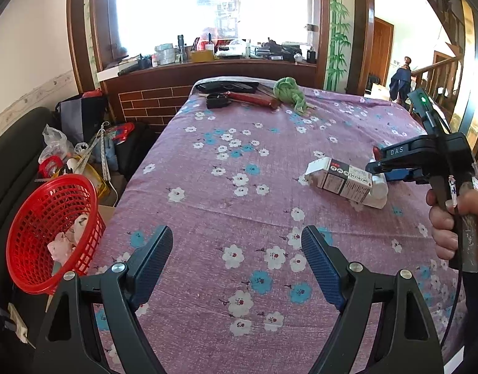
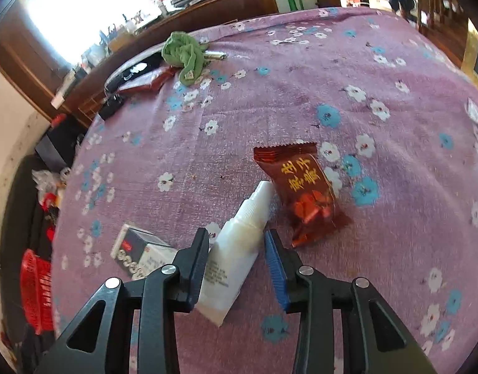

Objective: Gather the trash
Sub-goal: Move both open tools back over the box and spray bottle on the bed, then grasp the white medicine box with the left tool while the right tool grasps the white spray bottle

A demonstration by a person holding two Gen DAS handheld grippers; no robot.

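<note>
I'm straddling the white tube point(image 2: 235, 249) with my right gripper point(image 2: 235, 265), pads not yet pressing; squeezing off-centre risks it squirting toward the red snack packet point(image 2: 304, 193), left gripper point(image 1: 237, 261) gaping empty.

Green cloth point(image 1: 290, 93) at far edge of flowered purple tablecloth point(image 1: 239, 171).

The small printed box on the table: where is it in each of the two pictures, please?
Left wrist view: the printed box lies right of centre on the purple cloth, just left of the right gripper.
Right wrist view: the box is low on the left, partly behind the gripper's left finger, beside the white tube.
Shared landmark: the green cloth at the table's far end.
</note>
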